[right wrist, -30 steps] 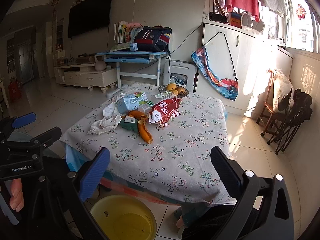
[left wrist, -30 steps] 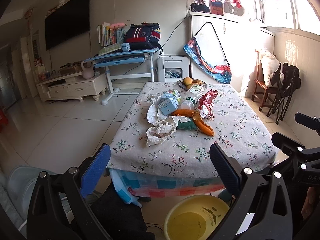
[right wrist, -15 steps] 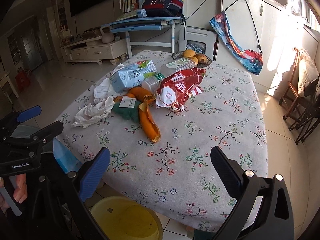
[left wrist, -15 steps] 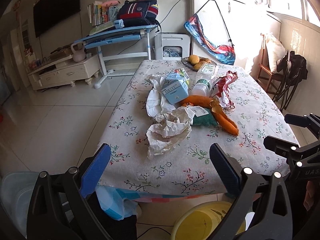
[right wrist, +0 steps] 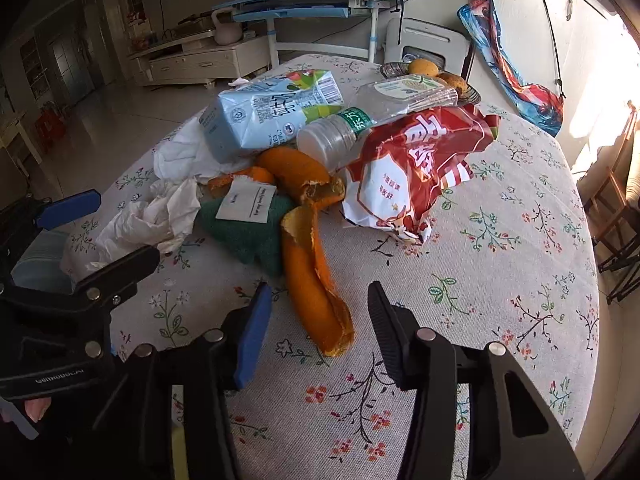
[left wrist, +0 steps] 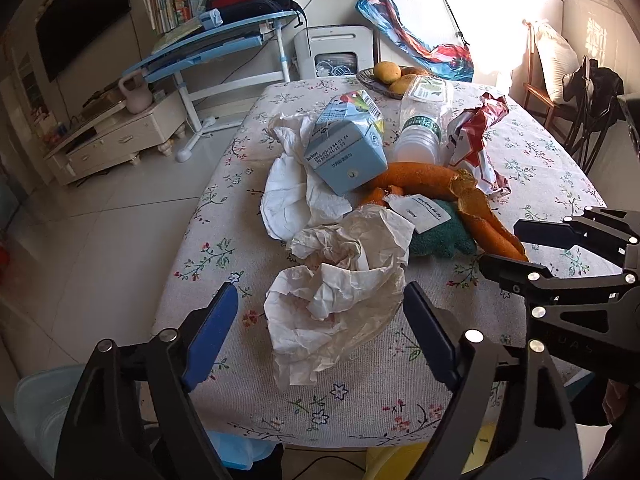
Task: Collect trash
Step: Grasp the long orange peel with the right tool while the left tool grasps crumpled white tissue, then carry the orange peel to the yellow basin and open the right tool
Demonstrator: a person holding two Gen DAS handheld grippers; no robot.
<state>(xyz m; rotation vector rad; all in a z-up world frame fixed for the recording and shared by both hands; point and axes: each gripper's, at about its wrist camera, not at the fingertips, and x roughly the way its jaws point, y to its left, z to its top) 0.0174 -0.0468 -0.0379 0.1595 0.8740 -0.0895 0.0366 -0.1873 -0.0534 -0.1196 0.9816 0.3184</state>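
Note:
A heap of trash lies on the floral tablecloth: crumpled paper, white tissue, a blue milk carton, a clear plastic bottle, a red snack bag, orange peel and a green sponge with a label. My left gripper is open, its fingers on either side of the crumpled paper. My right gripper is open, its fingers on either side of the near end of the orange peel. The right wrist view also shows the carton, bottle and snack bag.
A bowl of fruit stands at the table's far edge. A yellow bin sits on the floor under the near table edge, mostly hidden. A blue desk and a TV cabinet stand beyond; chairs to the right.
Both grippers have moved forward and down to the table. The left now straddles the crumpled paper, the right the orange peel. The right jaws have narrowed.

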